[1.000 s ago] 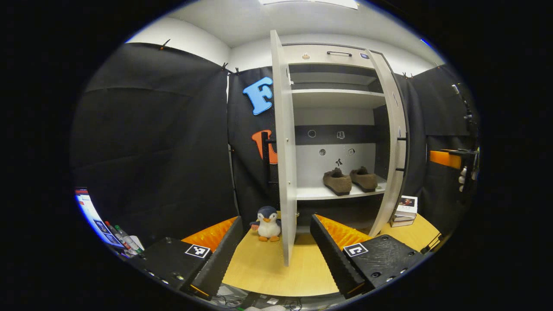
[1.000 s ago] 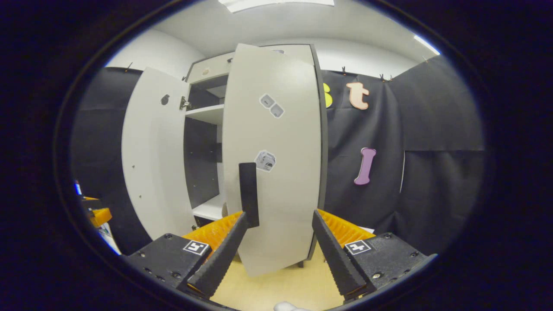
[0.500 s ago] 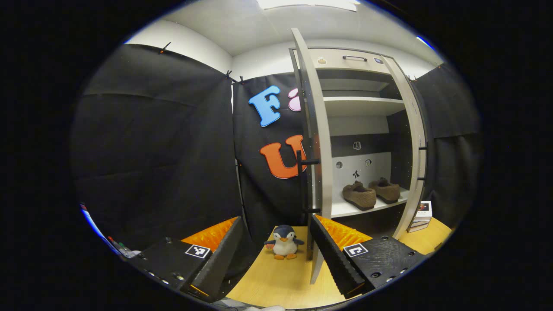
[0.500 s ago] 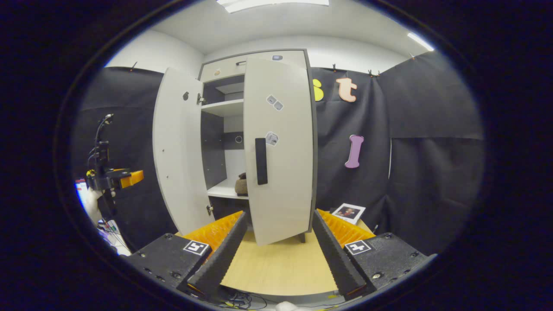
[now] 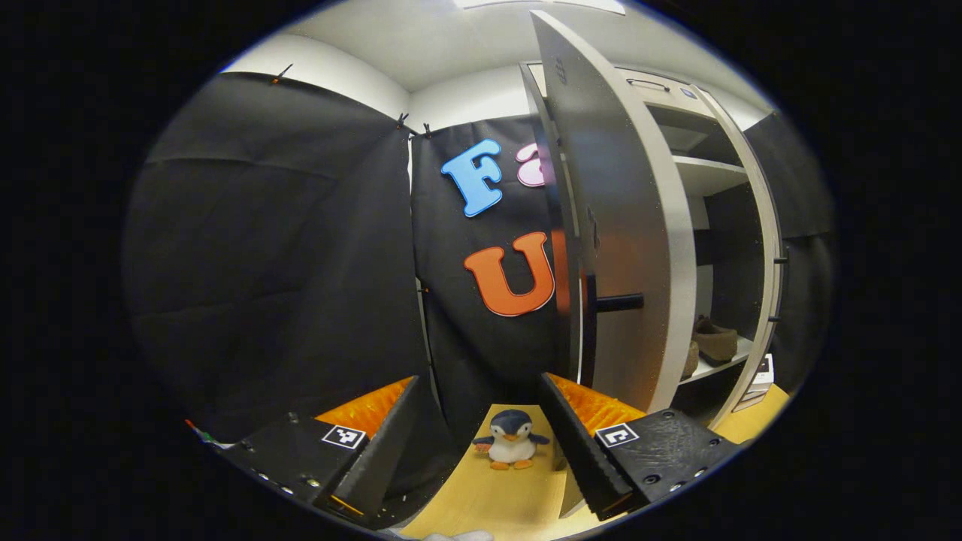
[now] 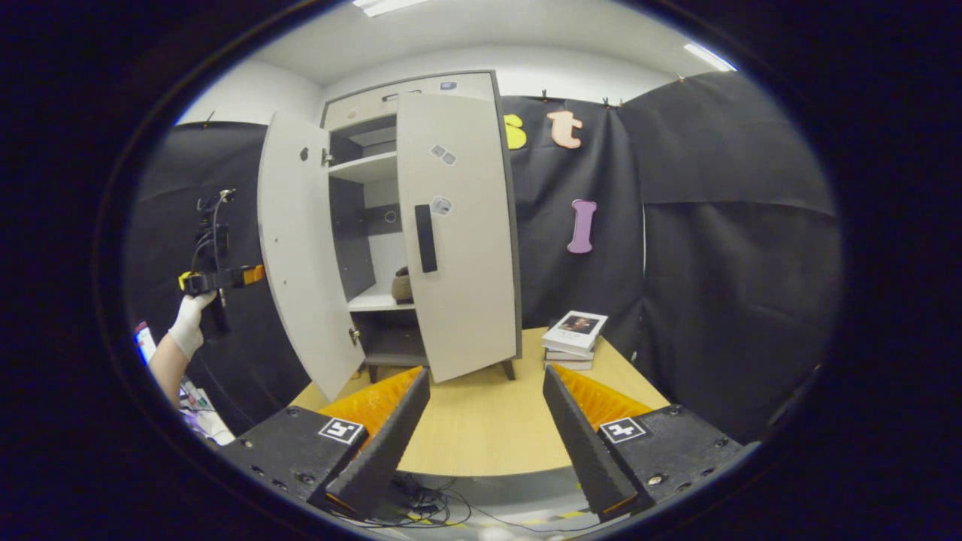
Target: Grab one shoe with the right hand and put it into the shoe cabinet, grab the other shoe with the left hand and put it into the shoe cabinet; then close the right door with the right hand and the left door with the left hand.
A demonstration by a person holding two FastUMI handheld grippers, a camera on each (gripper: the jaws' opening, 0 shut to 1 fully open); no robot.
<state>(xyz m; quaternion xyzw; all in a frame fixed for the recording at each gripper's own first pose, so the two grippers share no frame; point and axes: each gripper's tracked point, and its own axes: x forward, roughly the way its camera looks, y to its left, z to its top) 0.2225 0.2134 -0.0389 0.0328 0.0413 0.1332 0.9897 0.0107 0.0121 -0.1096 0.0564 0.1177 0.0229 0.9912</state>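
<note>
Looking along my left claw [image 5: 477,443], I see its jaws spread wide and holding nothing, with the left door [image 5: 616,225] of the shoe cabinet [image 5: 721,173] standing ajar just ahead, its dark handle [image 5: 618,303] jutting toward me above my inner finger. Past the door's edge one brown shoe [image 5: 714,342] rests on the cabinet's lower shelf [image 5: 718,367], with another partly hidden beside it. A toy penguin [image 5: 512,449] stands on the wooden surface [image 5: 518,500] between my fingers, near the door's foot.

My right claw [image 6: 485,428] is likewise wide apart and empty, hanging back over the near edge of the surface, well apart from the cabinet. From there the right door [image 6: 458,225] looks almost shut, the left one swung out, and a shoe peeks through the gap on the shelf. A stack of books [image 6: 575,338] lies on the surface right of the cabinet. My gloved left hand [image 6: 188,323] shows far left, holding its claw beside the left door.
</note>
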